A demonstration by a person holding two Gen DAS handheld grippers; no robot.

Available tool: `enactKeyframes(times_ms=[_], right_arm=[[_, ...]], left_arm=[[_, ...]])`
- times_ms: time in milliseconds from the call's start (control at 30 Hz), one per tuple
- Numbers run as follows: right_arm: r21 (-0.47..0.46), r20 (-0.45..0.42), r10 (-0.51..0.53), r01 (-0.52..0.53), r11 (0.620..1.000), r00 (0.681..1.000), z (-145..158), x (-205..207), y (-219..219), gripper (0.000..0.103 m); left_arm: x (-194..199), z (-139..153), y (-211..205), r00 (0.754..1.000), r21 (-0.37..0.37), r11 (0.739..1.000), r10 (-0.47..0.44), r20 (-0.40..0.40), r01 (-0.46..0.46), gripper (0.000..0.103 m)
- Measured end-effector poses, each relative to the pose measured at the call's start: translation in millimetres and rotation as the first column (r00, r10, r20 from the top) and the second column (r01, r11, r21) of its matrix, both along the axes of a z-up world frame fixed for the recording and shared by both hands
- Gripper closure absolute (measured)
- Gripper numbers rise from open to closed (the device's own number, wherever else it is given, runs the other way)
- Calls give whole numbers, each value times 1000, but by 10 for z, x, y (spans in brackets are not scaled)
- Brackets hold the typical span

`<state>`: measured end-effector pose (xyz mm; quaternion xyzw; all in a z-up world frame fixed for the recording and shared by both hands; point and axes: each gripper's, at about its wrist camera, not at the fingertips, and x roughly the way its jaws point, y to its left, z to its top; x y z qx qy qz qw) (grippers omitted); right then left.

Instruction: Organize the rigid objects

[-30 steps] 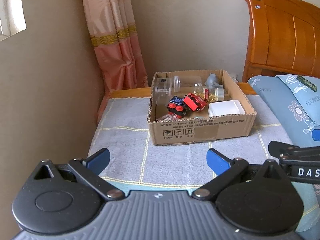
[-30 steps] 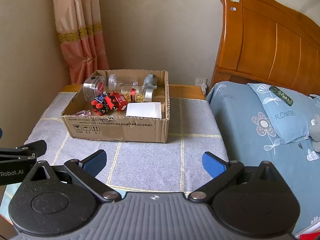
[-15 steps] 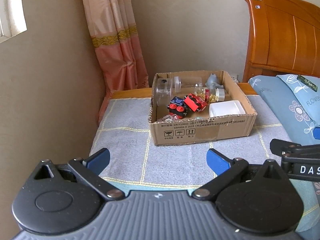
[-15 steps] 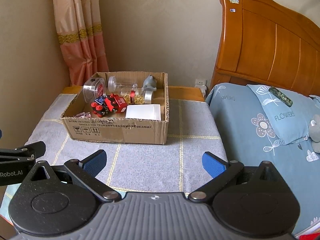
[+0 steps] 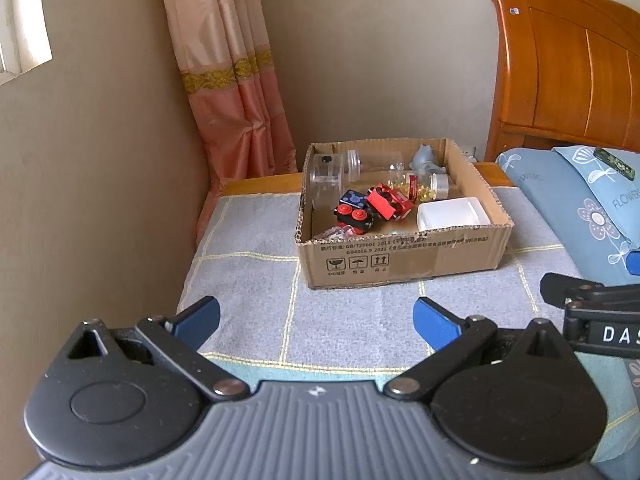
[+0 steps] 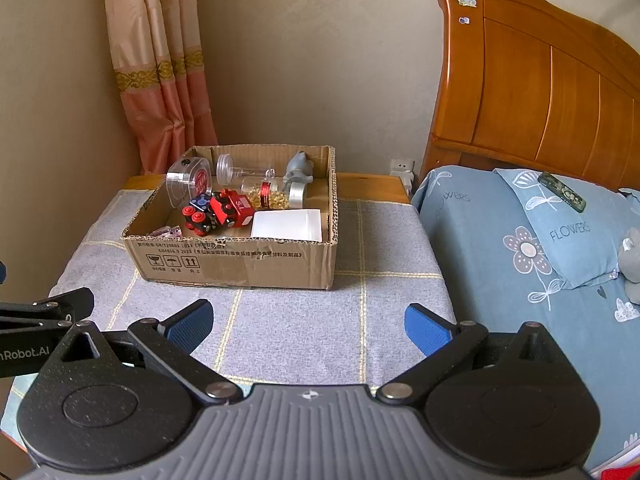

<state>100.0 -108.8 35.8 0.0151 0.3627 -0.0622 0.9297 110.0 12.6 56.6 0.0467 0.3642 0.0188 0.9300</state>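
A shallow cardboard box (image 5: 404, 262) (image 6: 236, 264) sits on a grey cloth-covered nightstand. Inside lie a red toy train (image 5: 390, 202) (image 6: 234, 208), a blue-and-black toy car with red wheels (image 5: 354, 212) (image 6: 198, 214), a white lidded box (image 5: 452, 214) (image 6: 288, 224), clear plastic jars (image 5: 326, 178) (image 6: 188, 180), a bottle of yellow capsules (image 5: 420, 188) (image 6: 268, 196) and a grey figurine (image 5: 426, 158) (image 6: 300, 168). My left gripper (image 5: 316, 316) and right gripper (image 6: 308, 320) hover open over the cloth in front of the box, holding nothing.
A wall and pink curtain (image 5: 232, 92) stand left of the nightstand. A bed with blue floral bedding (image 6: 520, 248) and a wooden headboard (image 6: 540, 92) lies to the right. A dark rectangular object (image 6: 562, 192) rests on the pillow. A wall socket (image 6: 402, 170) sits behind the nightstand.
Both grippers have pulled back slightly from the box, which looks a little farther away. Both stay open and nothing in the box has moved.
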Motion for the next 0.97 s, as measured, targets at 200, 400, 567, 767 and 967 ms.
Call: enactKeyframes(times_ms=[200,400,567,767,967], right_arm=[[2,-2,0,0,1000,1000,-2,5,7,0],[1,-2,0,0,1000,1000,-1,9,4,0],[1,-2,0,0,1000,1000,-2,11,6,0],[0,-1,0,0,1000,1000,-2,10,11,0],[1,-1,4,-4,1000,1000,2,11,16,0]], left_arm=[[-16,12,11,1000,-1,1000,0,3,0,1],[-17,7,14,1000,-1,1000,0,3,0,1],[-18,3,16,1000,-3,1000,0,3,0,1],[-24,8,22,1000,-5,1000,0,3,0,1],[-24,5,16,1000,-6,1000,-2,0,2,1]])
